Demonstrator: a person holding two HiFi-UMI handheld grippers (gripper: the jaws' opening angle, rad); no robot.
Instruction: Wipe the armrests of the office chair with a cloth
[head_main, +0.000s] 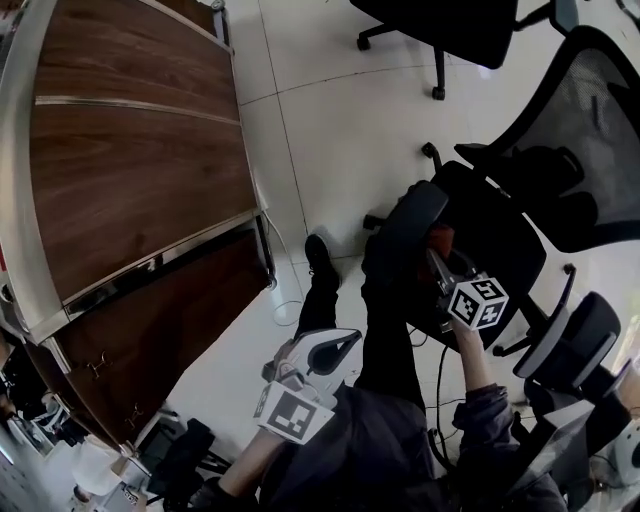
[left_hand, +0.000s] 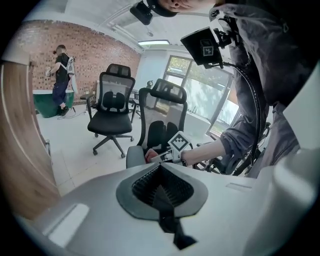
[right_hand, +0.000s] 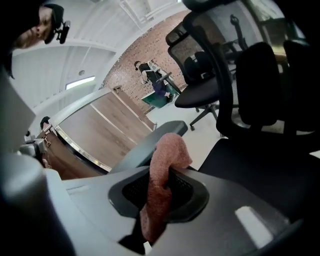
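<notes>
Pink cloth (right_hand: 167, 160) pinched in the right gripper (right_hand: 159, 197) is pressing on the armrest (right_hand: 145, 147), looks mid-wipe, left gripper (left_hand: 162, 192) idling empty with jaws together, probably needing a sweep along the pad next.

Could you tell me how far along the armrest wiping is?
Already done: the right gripper is shut on the cloth. In hand: the cloth is at the chair's near armrest. Left: nothing shows how much is wiped, so both armrests may remain; the left gripper is shut, empty.
</notes>
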